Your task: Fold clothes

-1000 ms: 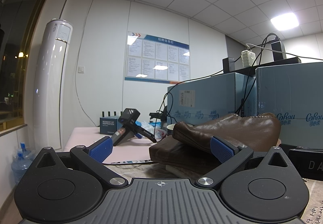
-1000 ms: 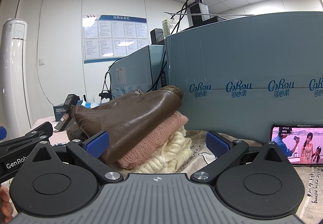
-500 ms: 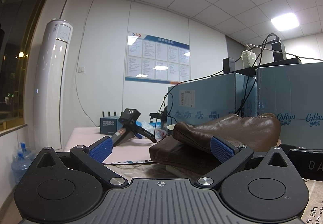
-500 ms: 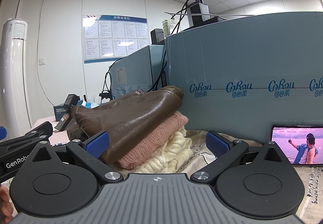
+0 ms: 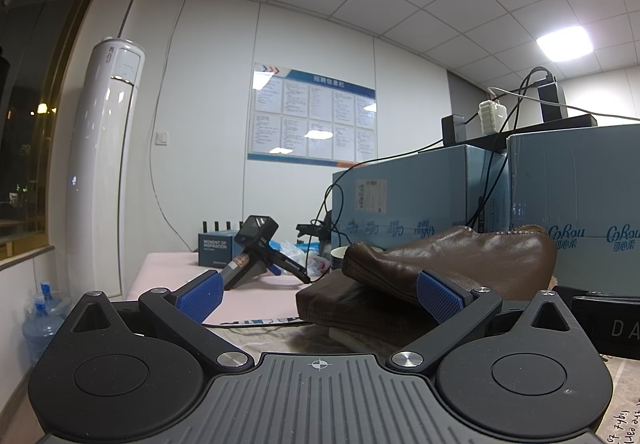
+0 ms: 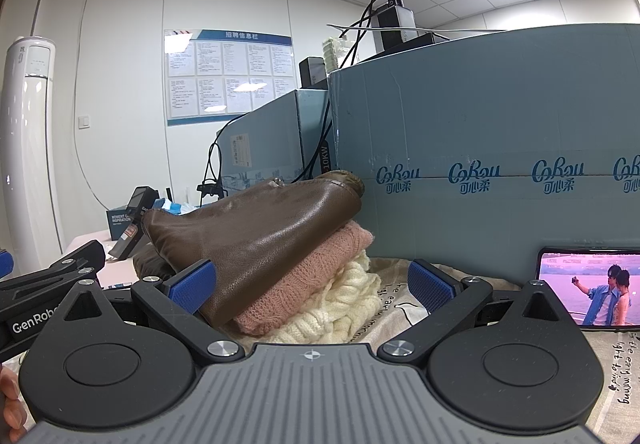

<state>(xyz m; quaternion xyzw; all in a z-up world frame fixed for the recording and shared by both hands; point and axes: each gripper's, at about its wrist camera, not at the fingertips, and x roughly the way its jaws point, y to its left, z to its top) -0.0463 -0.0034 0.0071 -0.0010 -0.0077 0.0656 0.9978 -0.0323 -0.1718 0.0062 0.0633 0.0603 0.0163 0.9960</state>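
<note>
Both the left hand-held gripper (image 5: 318,294) and right hand-held gripper (image 6: 312,282) are released and empty; three folded garments—brown jacket (image 6: 260,232), pink sweater (image 6: 316,276), cream sweater (image 6: 340,304)—sit stacked at frame centre, suggesting folding is largely done.

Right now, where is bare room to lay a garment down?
Free: the printed cloth between the clothes stack and the phone, and the pink tabletop left of the stack. Crowded: behind it, by the boxes and handheld device.
</note>
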